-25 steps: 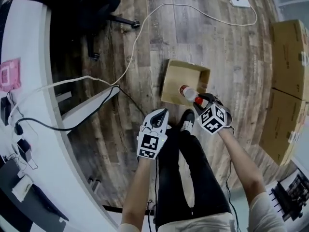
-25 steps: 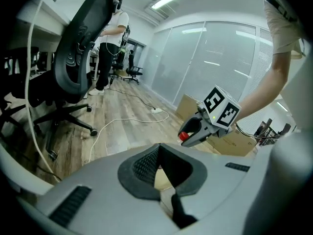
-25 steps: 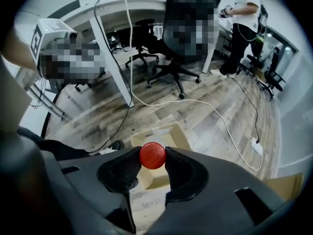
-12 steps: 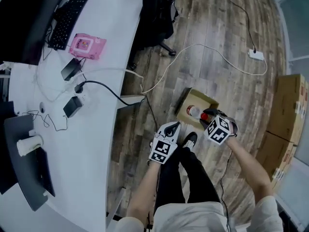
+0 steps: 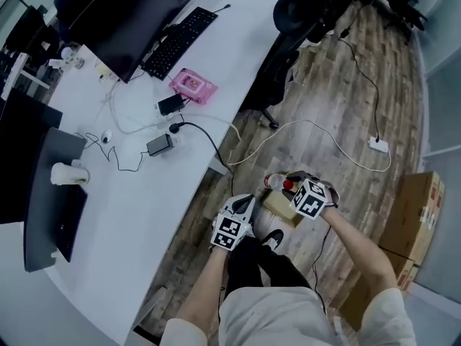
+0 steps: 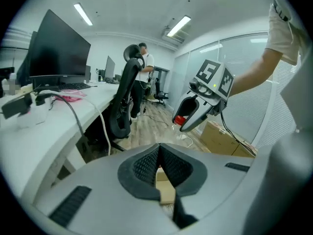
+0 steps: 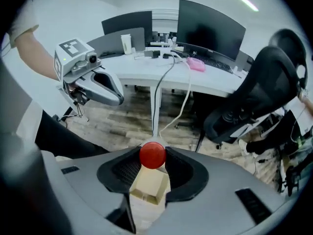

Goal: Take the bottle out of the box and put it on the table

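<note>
My right gripper (image 5: pixel 297 191) is shut on a clear bottle (image 5: pixel 276 182) with a red cap (image 5: pixel 288 185), holding it in the air above the open cardboard box (image 5: pixel 276 207) on the wooden floor. In the right gripper view the red cap (image 7: pixel 152 154) sits between the pads of the right gripper (image 7: pixel 152 156), with the box (image 7: pixel 149 185) far below. My left gripper (image 5: pixel 243 202) hangs beside it on the left, shut and holding nothing. The left gripper (image 6: pixel 159 151) looks at the right gripper (image 6: pixel 198 114) and the cap (image 6: pixel 179 120). The white table (image 5: pixel 144 193) lies to the left.
On the table are a keyboard (image 5: pixel 178 40), a pink case (image 5: pixel 193 85), a power adapter (image 5: pixel 158 145), cables and dark monitors (image 5: pixel 126 13). A black office chair (image 5: pixel 306 9) stands at the top. Stacked cardboard boxes (image 5: pixel 414 207) stand at the right. A white cable (image 5: pixel 324 132) crosses the floor.
Both grippers have risen well above the floor, and the bottle has come up out of the box with the right one. The view has swung up onto the table.
</note>
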`<state>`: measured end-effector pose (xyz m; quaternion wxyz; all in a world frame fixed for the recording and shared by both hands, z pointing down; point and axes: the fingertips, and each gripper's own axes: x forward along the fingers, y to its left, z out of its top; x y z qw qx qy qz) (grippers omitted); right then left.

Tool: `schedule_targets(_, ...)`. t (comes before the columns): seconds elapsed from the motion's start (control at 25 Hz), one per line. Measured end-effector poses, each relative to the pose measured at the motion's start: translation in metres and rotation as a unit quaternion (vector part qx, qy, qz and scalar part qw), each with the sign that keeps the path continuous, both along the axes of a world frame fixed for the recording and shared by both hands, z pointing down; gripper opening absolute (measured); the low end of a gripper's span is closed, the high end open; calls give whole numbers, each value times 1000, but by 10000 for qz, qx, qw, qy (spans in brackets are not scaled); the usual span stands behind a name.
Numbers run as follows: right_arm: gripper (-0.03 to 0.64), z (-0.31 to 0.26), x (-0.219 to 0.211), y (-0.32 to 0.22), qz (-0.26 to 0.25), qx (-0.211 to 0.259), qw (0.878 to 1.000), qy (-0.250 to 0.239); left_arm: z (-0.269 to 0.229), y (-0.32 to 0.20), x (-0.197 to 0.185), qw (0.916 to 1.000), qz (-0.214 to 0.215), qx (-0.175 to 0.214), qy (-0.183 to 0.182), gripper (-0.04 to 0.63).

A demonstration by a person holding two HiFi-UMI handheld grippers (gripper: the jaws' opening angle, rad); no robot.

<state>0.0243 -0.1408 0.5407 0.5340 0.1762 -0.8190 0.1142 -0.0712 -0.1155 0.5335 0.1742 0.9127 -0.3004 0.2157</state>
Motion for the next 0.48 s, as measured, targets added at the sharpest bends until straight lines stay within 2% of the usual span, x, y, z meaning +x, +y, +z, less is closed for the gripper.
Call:
schedule_targets(0.12,181,-37,-31,-6,-481,88,9988,-17,-18,1,-30,9992,-390,-60,10,14)
schedule_targets(0.48,181,-139,-119,-26,-1650,314,9857,118,-89,-4,-122,9893,-1432,245,122,14)
